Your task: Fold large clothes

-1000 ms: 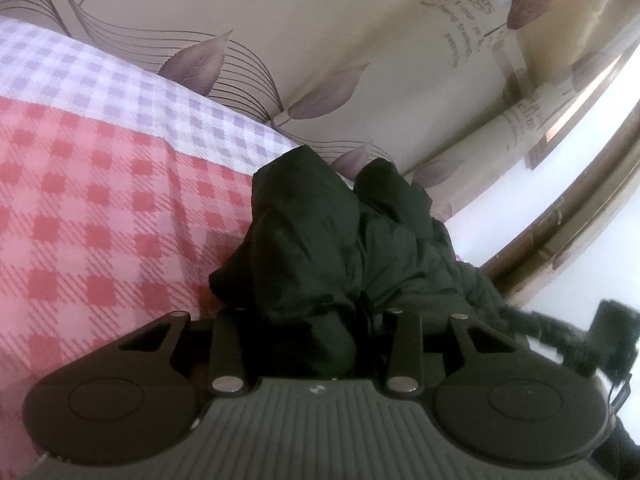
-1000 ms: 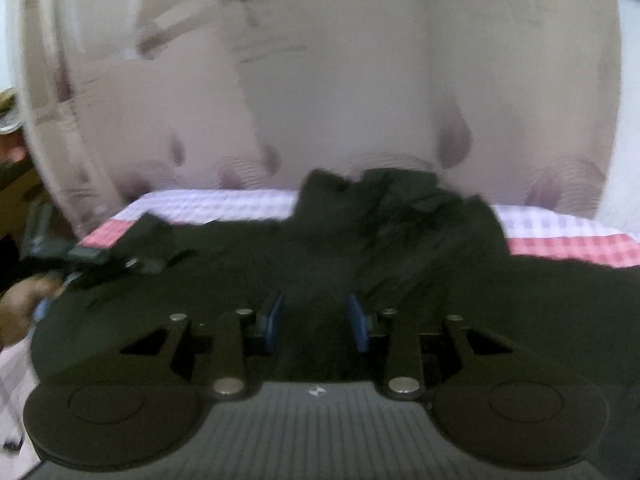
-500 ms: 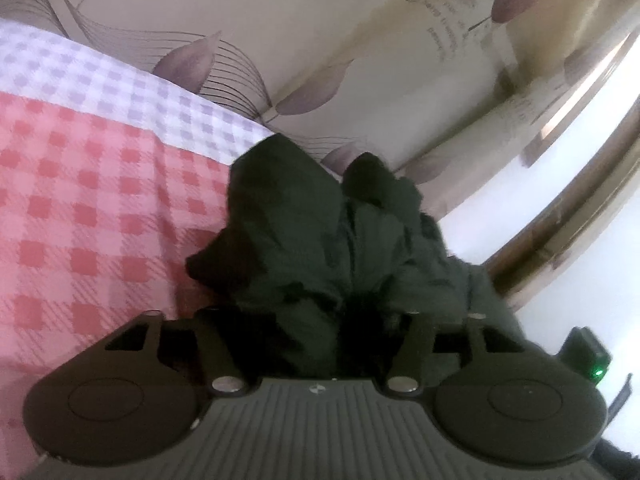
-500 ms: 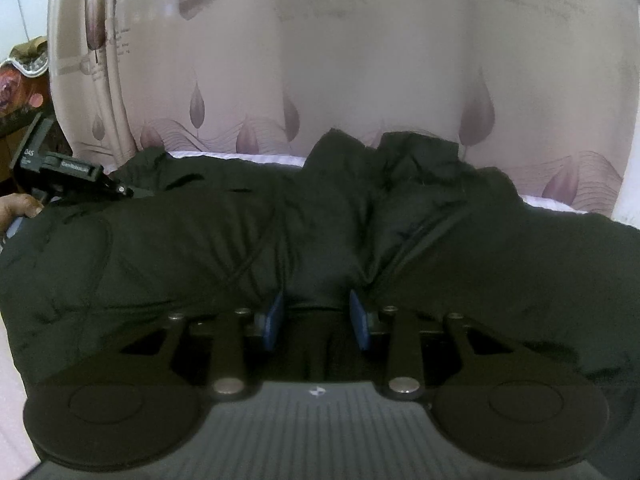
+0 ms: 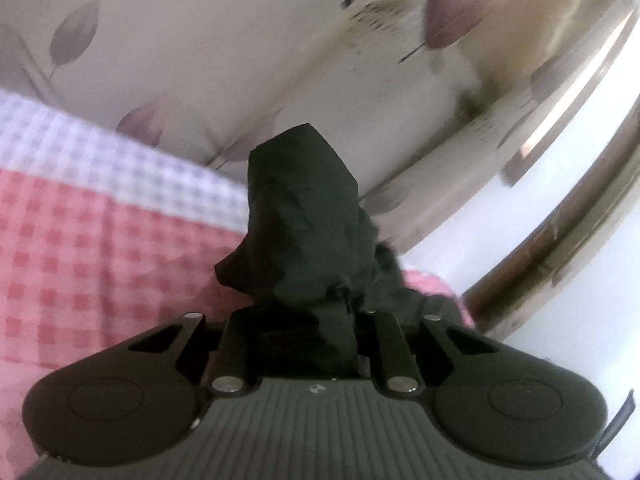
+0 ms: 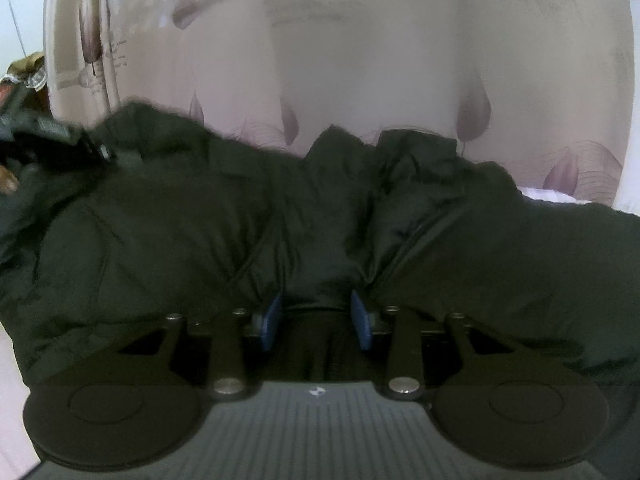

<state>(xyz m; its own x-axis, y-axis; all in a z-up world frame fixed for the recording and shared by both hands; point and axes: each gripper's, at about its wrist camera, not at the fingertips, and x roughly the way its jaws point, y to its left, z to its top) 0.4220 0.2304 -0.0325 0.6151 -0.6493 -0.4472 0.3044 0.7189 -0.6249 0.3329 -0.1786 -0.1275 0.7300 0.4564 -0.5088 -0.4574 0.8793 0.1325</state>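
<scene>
A large dark green padded jacket (image 6: 280, 232) is held up between both grippers over a bed. My right gripper (image 6: 316, 316) is shut on a bunch of its fabric; the blue pads (image 6: 270, 318) press it from both sides. My left gripper (image 5: 316, 320) is shut on another edge of the jacket (image 5: 304, 224), which bunches up in front of the camera and hides the fingertips. In the right wrist view the left gripper (image 6: 48, 136) shows at the far left, at the jacket's other end.
A red and white checked bedsheet (image 5: 88, 248) with a pale lilac checked band (image 5: 100, 148) lies below. A beige curtain with purple leaves (image 6: 360, 60) hangs behind. A bright window with a wooden frame (image 5: 560, 208) is at the right.
Both grippers have lifted the jacket higher. In the left wrist view the fabric now stands narrower and taller, and the view has swung upward. Both grips are unchanged.
</scene>
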